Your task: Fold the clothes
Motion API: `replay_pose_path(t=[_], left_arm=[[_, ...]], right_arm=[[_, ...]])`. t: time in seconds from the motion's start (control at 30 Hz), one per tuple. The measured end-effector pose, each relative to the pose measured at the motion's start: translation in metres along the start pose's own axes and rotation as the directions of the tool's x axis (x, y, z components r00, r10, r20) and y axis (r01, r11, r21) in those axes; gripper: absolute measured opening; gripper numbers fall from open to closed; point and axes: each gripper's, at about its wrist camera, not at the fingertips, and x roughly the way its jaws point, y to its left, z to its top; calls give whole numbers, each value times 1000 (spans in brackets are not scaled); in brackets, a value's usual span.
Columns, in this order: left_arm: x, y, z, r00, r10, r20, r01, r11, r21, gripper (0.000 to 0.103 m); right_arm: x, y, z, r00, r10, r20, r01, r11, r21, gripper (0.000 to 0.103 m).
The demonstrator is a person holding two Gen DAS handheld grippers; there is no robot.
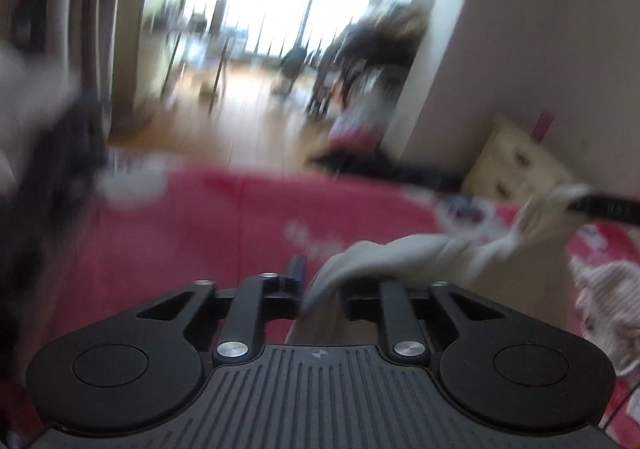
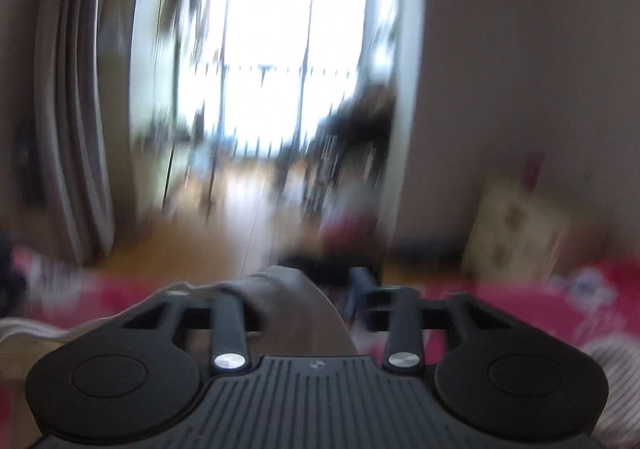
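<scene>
Step in hand: I judge this to be laying a pale grey garment (image 1: pixel 400 253) out on the red bedspread (image 1: pixel 192 249) before any fold is made.
Where the garment is: in the left wrist view it runs from between my left gripper's (image 1: pixel 322 291) fingers out toward 2 o'clock, twisted into a rope; the same cloth shows in the right wrist view (image 2: pixel 280 301), draped over the left-hand finger of my right gripper (image 2: pixel 308 303).
Left jaws: slightly parted, with cloth lying in the gap; I cannot tell whether the pads press on it.
Right jaws: standing well apart, so I read them as released, with the cloth resting on one finger rather than pinched.
Blur: both views are badly smeared, so edges and corners of the garment are not readable.
Clutter: a striped cloth (image 1: pixel 612 301) lies at 4 o'clock in the left view, near the garment; a dark strap (image 1: pixel 608 205) crosses at 3 o'clock.
How I would do it well: slow down until the views sharpen, shake the twist out, and spread the cloth flat well apart from the striped piece.
Risk: letting go with the twist still in means folding a bunched garment.
</scene>
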Motion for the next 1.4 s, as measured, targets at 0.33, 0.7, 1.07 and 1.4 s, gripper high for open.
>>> replay_pose_path(t=[0.33, 0.7, 1.07, 1.4], left_arm=[[-48, 40, -35, 997, 18, -70, -20, 999, -38, 40], [-88, 2, -44, 994, -89, -67, 91, 996, 18, 52], [-21, -36, -64, 988, -89, -129, 114, 974, 196, 52], [26, 2, -31, 998, -13, -64, 4, 992, -126, 51]], right_arm=[[-19, -38, -65, 985, 108, -135, -82, 979, 187, 61], [-55, -48, -15, 994, 99, -55, -79, 951, 298, 72], [4, -31, 18, 961, 276, -12, -216, 777, 592, 76], [-28, -65, -45, 883, 461, 92, -409, 657, 633, 76]])
